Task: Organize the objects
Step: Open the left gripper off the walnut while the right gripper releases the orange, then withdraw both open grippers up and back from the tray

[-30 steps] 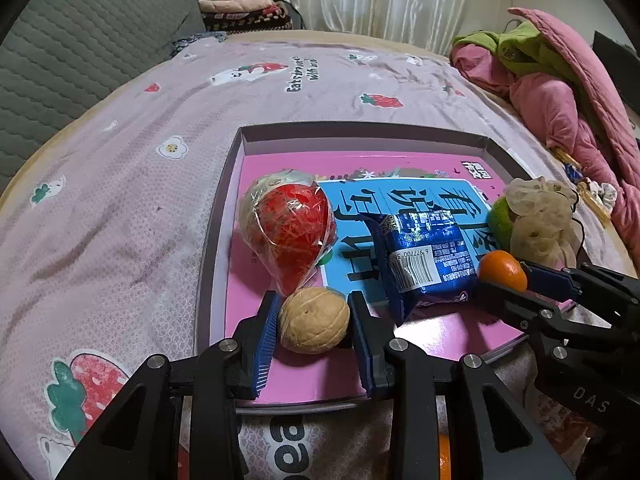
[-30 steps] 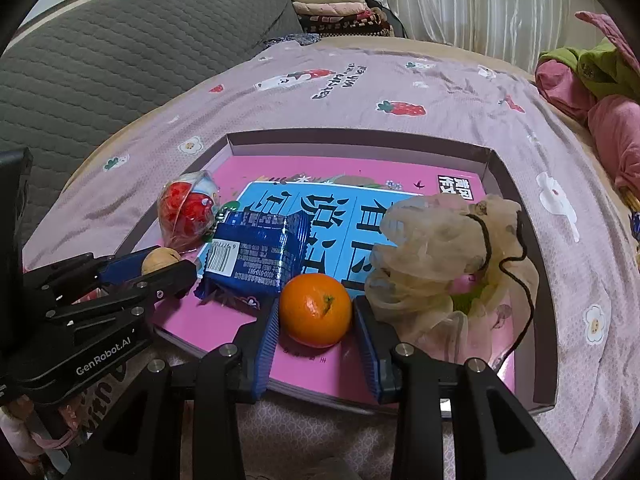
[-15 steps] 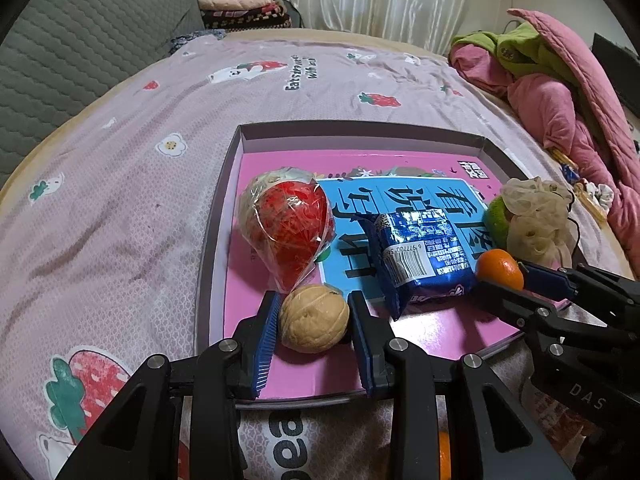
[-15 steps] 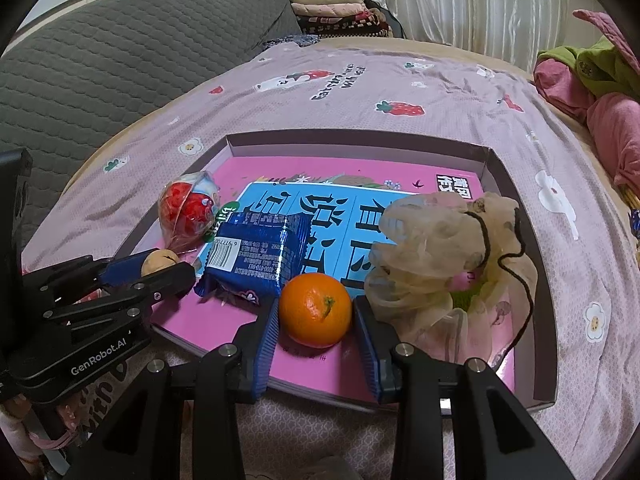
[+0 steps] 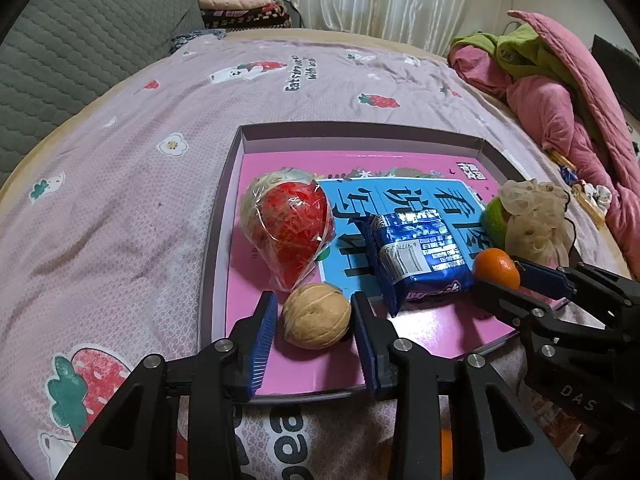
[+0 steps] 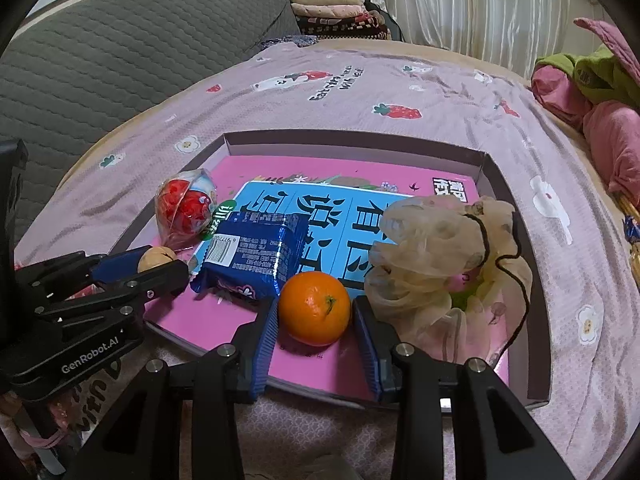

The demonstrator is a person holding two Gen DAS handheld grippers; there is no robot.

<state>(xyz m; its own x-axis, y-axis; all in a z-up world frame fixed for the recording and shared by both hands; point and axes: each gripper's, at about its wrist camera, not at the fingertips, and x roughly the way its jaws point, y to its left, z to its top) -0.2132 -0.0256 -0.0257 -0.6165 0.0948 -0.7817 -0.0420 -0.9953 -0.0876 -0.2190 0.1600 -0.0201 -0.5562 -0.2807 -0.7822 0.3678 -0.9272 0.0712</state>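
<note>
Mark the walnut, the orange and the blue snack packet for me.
walnut point(image 5: 316, 316), left wrist view, middle of its shell, between the left gripper's fingers.
orange point(image 6: 315, 308), right wrist view, centre of its peel.
blue snack packet point(image 5: 416, 252), left wrist view, on the printed face by the barcode.

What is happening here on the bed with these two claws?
A person is sorting small items into a shallow box lid on the bed. The left claw is opening around a walnut that rests on the pink book; a gap shows at its left pad. The right claw is shut on a mandarin orange. A blue snack packet lies between them.
</note>
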